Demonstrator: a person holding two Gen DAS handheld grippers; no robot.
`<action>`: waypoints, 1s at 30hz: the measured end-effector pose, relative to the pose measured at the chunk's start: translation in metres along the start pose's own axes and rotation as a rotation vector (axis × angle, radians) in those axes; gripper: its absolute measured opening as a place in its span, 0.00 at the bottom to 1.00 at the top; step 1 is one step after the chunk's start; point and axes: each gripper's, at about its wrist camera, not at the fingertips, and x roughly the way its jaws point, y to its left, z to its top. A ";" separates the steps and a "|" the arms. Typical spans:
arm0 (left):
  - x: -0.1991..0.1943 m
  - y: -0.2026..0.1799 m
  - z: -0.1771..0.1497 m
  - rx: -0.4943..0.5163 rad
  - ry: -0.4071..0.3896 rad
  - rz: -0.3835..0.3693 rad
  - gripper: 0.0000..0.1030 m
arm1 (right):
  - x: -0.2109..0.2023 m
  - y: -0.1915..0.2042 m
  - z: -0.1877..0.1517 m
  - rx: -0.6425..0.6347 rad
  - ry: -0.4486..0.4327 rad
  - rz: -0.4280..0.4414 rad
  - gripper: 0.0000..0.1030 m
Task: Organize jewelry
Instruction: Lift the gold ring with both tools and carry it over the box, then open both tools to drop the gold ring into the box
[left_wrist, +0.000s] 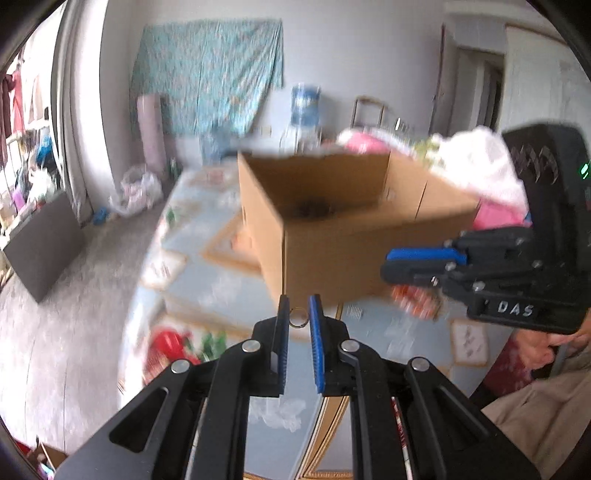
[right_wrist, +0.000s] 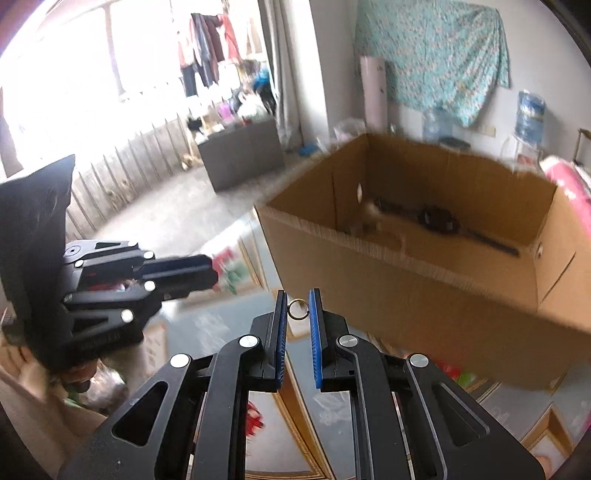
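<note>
My left gripper (left_wrist: 299, 308) is shut on a small gold ring (left_wrist: 298, 317), held in the air just short of the near corner of an open cardboard box (left_wrist: 332, 254). My right gripper (right_wrist: 298, 302) is shut on another small gold ring (right_wrist: 297, 309), close to the box's near wall (right_wrist: 424, 295). Inside the box lies a dark long piece of jewelry (right_wrist: 439, 219) and a pale blurred item (right_wrist: 373, 218). Each gripper shows in the other's view: the right one (left_wrist: 391, 264) and the left one (right_wrist: 210, 271).
The box stands on a table with a patterned glass top (left_wrist: 207, 273). Pink and white items (left_wrist: 491, 173) are piled behind the box. A water dispenser bottle (left_wrist: 306, 105) and a hanging turquoise cloth (left_wrist: 210, 74) are at the back wall. A dark cabinet (right_wrist: 240, 155) stands on the floor.
</note>
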 end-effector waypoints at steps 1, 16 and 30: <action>-0.009 -0.001 0.010 0.005 -0.032 -0.012 0.10 | -0.006 -0.002 0.006 0.005 -0.019 0.011 0.10; 0.096 -0.029 0.116 0.014 0.087 -0.154 0.10 | 0.025 -0.107 0.053 0.195 0.041 -0.072 0.10; 0.184 -0.031 0.124 -0.165 0.286 -0.234 0.14 | 0.032 -0.163 0.048 0.363 0.066 -0.113 0.22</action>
